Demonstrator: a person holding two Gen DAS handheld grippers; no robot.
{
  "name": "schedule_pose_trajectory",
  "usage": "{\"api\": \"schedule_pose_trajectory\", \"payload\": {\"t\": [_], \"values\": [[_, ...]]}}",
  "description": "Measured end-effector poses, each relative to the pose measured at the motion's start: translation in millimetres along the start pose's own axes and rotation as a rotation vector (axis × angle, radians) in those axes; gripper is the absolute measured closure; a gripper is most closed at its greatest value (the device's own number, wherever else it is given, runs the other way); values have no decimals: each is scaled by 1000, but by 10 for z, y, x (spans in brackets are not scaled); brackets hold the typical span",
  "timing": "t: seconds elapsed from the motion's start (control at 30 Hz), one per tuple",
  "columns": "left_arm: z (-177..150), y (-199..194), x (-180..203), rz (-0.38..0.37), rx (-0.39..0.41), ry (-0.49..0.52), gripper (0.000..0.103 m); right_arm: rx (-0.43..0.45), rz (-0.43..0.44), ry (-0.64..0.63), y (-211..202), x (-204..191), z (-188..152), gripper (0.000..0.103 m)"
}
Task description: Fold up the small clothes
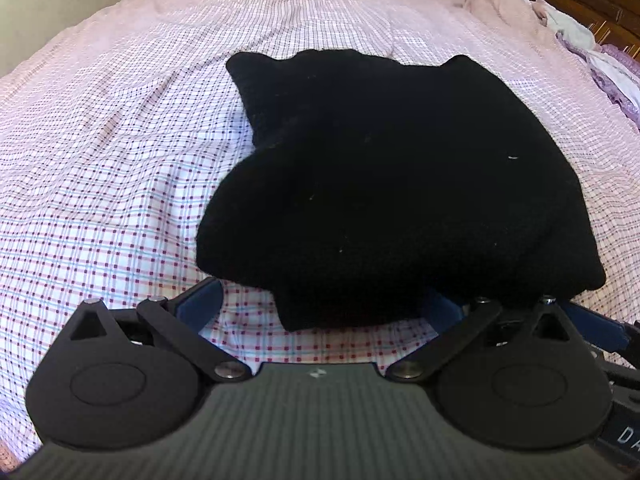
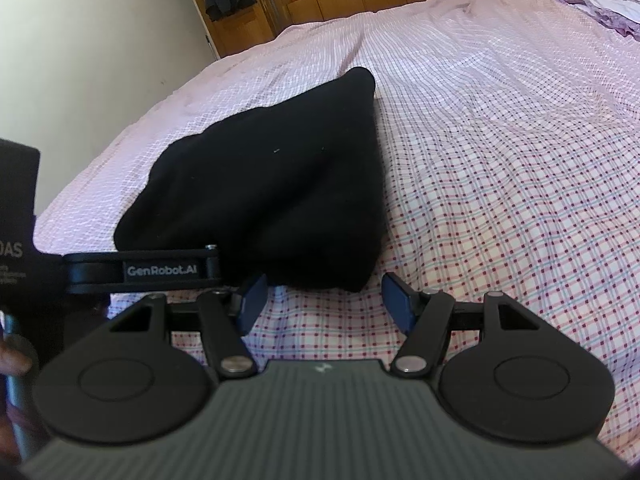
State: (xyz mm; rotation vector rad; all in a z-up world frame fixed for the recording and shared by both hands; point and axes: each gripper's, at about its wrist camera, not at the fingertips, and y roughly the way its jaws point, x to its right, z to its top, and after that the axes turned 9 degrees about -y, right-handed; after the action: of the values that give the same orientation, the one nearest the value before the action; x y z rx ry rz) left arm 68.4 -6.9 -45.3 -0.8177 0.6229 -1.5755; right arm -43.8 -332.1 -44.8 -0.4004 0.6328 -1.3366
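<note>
The black garment [image 1: 384,184] lies folded in a lump on the checked bedsheet [image 1: 100,184]. In the left wrist view it hides the left gripper's [image 1: 320,304] tips, though the blue fingers [image 1: 200,302] seem spread wide. The right wrist view shows the right gripper [image 2: 324,300] clearly open, empty, just before the garment's near edge. Only there is "GenRobot.AI" readable, on the left gripper's side [image 2: 162,270].

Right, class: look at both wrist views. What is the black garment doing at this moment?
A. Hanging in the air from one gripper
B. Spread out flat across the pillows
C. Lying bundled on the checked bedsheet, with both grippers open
C: the black garment lies bundled on the checked bedsheet, and both the left gripper and right gripper stand open, gripping nothing.
</note>
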Motion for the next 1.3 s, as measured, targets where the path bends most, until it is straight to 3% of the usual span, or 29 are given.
{"api": "schedule_pose_trajectory", "payload": {"t": [0.2, 0.5, 1.3], "values": [[-25, -80, 8, -3, 20, 6, 0, 7, -8, 1, -15, 3, 11, 38], [-114, -317, 67, 72, 75, 41, 0, 22, -24, -13, -45, -29, 59, 38], [-166, -396, 11, 95, 74, 12, 0, 31, -28, -30, -7, -41, 137, 38]]}}
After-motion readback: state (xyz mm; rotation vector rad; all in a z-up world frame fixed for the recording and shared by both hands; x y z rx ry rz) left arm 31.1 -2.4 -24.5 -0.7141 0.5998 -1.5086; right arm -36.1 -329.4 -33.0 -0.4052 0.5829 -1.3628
